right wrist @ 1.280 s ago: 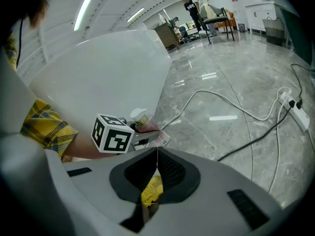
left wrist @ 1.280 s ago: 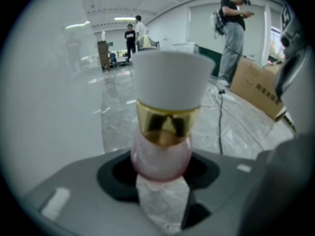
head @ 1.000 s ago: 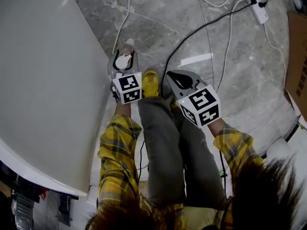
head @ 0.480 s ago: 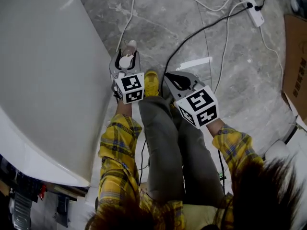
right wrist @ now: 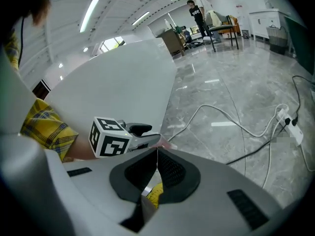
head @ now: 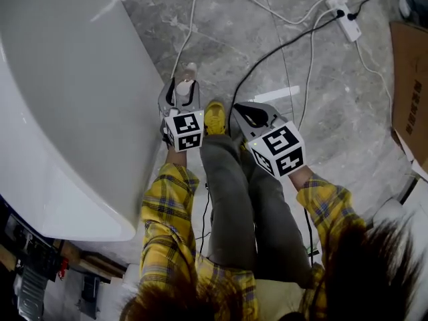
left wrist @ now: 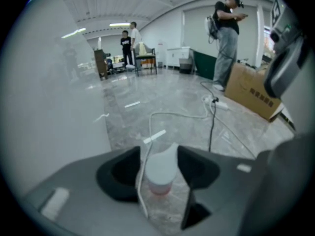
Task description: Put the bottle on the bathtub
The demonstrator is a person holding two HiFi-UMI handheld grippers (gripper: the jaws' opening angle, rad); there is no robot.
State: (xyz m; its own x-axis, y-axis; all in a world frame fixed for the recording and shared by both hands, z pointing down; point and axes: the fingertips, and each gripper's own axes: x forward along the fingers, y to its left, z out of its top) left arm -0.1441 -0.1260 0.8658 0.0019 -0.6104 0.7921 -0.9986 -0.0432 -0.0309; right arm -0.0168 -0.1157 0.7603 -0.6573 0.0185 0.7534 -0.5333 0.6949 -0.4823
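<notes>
Your left gripper (left wrist: 160,157) pinched the clear, pink-tinted bottle (left wrist: 159,175), rounded white cap up, long axis roughly upright, above the floor, just beside the smooth white bathtub (head: 67,99). Your right gripper's (right wrist: 157,155) jaws were pressed together, empty.

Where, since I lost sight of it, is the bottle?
The bottle is clamped in the left gripper, at the head view's left, beside the bathtub.
</notes>
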